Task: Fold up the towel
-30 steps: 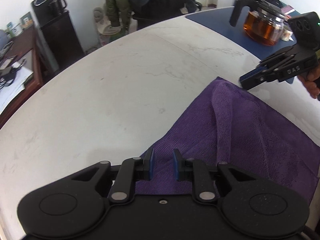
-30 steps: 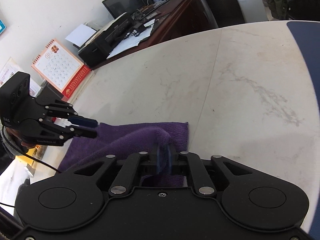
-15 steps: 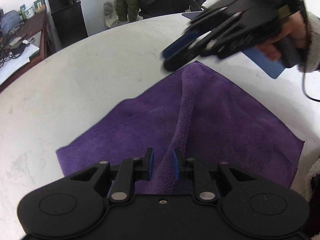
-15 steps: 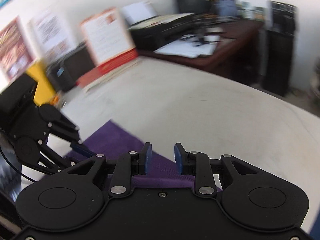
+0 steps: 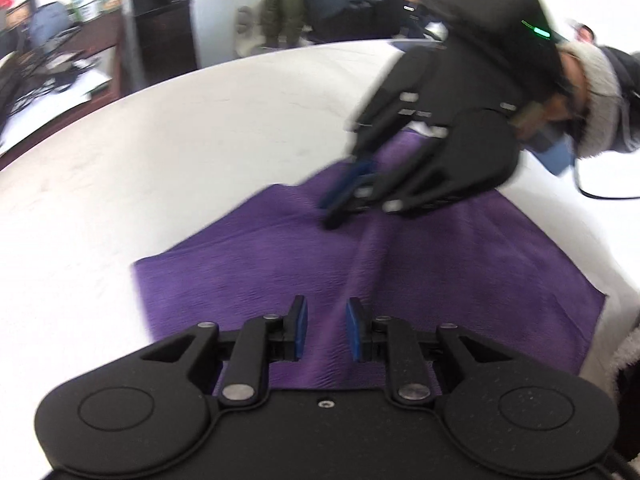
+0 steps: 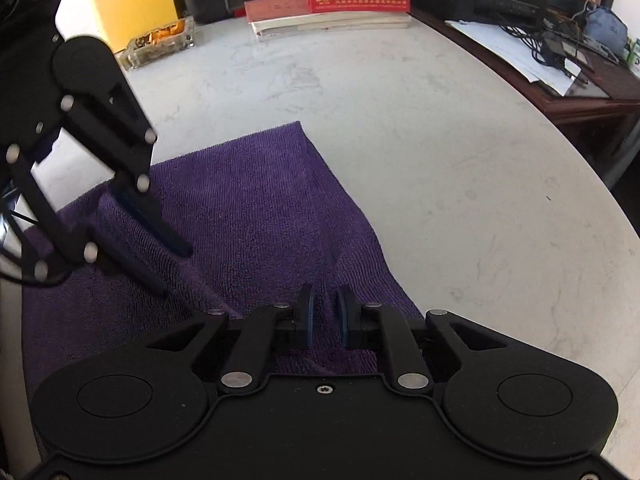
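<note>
Both of your grippers hang over the purple towel, which lies spread on the white marble table with a raised crease running along its middle. Your left gripper has its blue pads parted with a clear gap, nothing between them, just above the towel's near edge. Your right gripper has its pads set closer together, straddling the crease; whether they pinch the cloth, you cannot tell.
</note>
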A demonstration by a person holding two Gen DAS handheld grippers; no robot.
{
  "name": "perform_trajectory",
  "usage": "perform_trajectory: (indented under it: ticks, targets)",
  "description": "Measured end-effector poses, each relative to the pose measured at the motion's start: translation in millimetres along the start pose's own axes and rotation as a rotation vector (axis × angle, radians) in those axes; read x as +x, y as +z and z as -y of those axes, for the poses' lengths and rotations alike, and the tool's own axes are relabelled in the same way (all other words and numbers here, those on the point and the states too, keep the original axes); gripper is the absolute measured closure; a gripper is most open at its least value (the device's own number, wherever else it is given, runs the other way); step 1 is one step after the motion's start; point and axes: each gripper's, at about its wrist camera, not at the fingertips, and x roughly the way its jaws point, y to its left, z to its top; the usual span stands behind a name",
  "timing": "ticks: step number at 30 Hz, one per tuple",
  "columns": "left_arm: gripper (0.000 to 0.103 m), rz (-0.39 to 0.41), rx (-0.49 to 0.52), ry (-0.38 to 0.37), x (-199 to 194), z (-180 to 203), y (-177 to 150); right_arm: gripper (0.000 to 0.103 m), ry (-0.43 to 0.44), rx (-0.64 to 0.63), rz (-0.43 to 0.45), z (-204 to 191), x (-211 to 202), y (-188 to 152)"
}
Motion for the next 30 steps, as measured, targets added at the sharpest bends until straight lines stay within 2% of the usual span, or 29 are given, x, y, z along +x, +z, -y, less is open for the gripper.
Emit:
perform_trajectory:
  ticks: [5, 14, 21, 26, 30]
  targets:
    - [0.083, -0.025, -0.028, 0.045, -1, -19, -12, 0.097, -0.017, -0.019, 0.018, -1, -9, 4]
    - [0.081, -0.057, -0.033, 0.067, -3, -26, -28, 0.097, -0.078, -0.077, 0.035, -4, -12, 13]
    - [0.079, -0.061, -0.051, 0.101, -9, -32, -35, 0.097, -0.152, -0.109, 0.074, -4, -7, 25]
    - [0.079, -0.066, -0.069, 0.107, -12, -34, -42, 0.097, -0.26, -0.151, 0.075, -7, 1, 23]
    - [0.079, -0.067, -0.064, 0.121, -14, -35, -41, 0.097, -0.27, -0.107, 0.058, 1, 12, 18]
